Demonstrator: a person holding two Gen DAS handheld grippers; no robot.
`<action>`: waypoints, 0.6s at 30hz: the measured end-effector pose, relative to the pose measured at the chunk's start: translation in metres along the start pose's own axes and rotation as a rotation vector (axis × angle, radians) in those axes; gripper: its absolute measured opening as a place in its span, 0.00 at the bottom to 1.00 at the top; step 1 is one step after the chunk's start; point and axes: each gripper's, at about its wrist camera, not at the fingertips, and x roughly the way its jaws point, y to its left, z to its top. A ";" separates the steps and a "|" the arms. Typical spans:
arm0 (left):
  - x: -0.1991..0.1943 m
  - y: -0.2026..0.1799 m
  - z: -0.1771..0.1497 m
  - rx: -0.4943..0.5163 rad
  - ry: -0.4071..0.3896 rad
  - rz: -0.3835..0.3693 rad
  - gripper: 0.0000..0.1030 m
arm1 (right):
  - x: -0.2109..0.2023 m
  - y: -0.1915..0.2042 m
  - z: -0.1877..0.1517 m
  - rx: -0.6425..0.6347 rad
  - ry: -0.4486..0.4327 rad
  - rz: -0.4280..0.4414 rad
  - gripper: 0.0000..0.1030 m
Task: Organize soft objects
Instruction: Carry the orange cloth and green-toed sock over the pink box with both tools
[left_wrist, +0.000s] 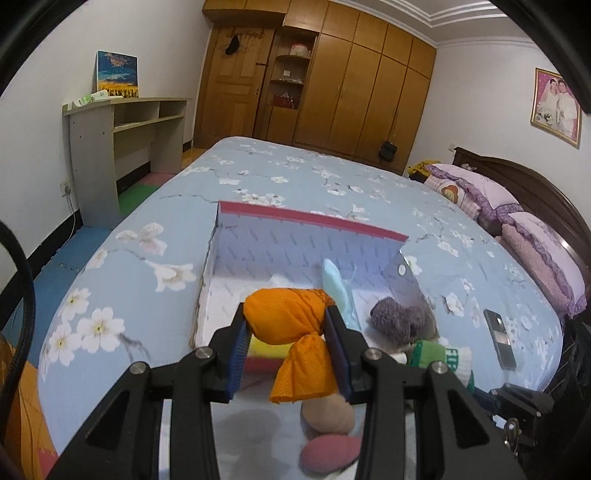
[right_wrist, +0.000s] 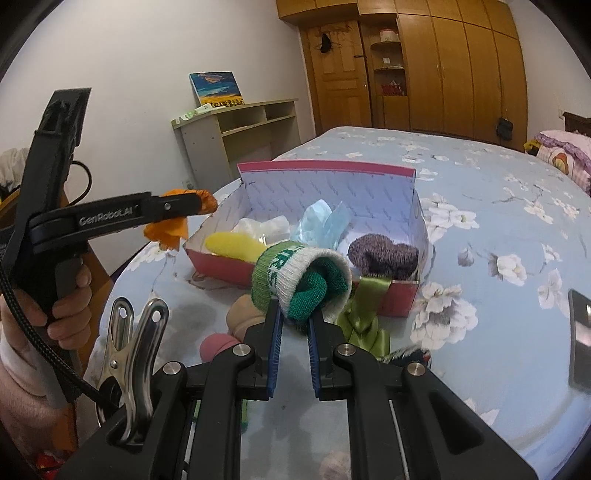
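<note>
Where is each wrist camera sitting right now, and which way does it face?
Left wrist: on the left gripper, facing across the bed toward the wardrobe; its fingers clamp an orange cloth bundle.
Right wrist: on the right gripper, facing the same way; it pinches a rolled green-and-white sock, and a hand shows.
Shared: the red box, bundle, sock.

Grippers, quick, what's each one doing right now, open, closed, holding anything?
Left gripper: closed on the orange pouch.
Right gripper: closed on the green sock.
</note>
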 end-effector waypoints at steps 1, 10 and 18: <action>0.002 0.001 0.003 -0.001 -0.002 -0.001 0.40 | 0.000 0.000 0.001 -0.002 -0.001 -0.001 0.14; 0.022 0.004 0.019 -0.018 0.003 -0.003 0.40 | 0.008 -0.007 0.016 -0.008 -0.004 -0.011 0.14; 0.044 0.005 0.021 -0.019 0.028 0.006 0.40 | 0.015 -0.013 0.021 -0.005 -0.001 -0.013 0.14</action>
